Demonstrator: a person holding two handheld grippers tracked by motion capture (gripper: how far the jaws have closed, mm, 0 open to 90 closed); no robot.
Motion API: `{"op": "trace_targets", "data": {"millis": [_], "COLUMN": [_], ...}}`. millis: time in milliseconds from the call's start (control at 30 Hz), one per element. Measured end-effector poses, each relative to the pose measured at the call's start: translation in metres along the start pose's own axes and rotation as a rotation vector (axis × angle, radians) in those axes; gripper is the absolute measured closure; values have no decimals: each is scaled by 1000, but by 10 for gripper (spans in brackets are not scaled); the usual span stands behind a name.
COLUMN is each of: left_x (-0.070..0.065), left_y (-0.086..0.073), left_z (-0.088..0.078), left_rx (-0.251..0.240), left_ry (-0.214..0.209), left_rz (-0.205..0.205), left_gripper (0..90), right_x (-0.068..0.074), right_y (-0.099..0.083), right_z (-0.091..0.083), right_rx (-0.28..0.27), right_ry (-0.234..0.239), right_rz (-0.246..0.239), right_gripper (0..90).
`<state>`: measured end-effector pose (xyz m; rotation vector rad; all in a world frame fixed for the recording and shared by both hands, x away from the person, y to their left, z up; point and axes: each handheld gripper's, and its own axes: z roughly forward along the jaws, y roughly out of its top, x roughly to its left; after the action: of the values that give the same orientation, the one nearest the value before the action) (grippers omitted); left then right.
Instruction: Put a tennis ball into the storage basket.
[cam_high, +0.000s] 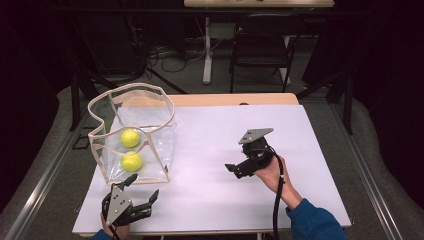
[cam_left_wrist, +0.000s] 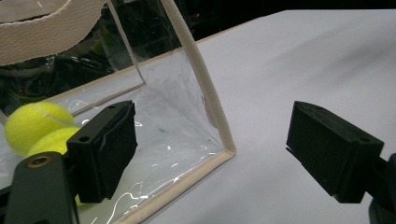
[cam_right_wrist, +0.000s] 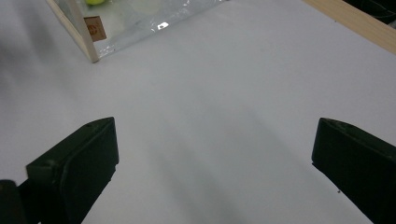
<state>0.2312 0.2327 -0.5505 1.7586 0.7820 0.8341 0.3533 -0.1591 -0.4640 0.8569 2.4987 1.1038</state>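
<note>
Clear plastic bag with two tennis balls, desk's left edge | my left tongs released beside its corner, ready to grip | right tongs released, idle mid-desk

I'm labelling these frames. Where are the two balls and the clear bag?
Far ball (cam_high: 130, 138): high view, middle of the ball.
Near ball (cam_high: 131, 161): high view, middle of the ball.
Bag (cam_left_wrist: 212, 100): left gripper view, on its cream corner trim.
</note>
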Motion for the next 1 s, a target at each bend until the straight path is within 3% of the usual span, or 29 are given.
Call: {"op": "trace_targets", "data": {"millis": [633,1000], "left_x": [0,0], "left_y": [0,0], "left_z": [0,0], "left_rx": [0,1], "left_ry": [4,4], "left_rz": [2,3], "left_gripper": [159,159], "right_x": [-1,1], "right_y": [-46,-70], "right_z": [-4,-3], "right_rx": [-6,20], "right_ry": [-29,-35], "right_rz": [52,73], "right_gripper": [0,0]}}
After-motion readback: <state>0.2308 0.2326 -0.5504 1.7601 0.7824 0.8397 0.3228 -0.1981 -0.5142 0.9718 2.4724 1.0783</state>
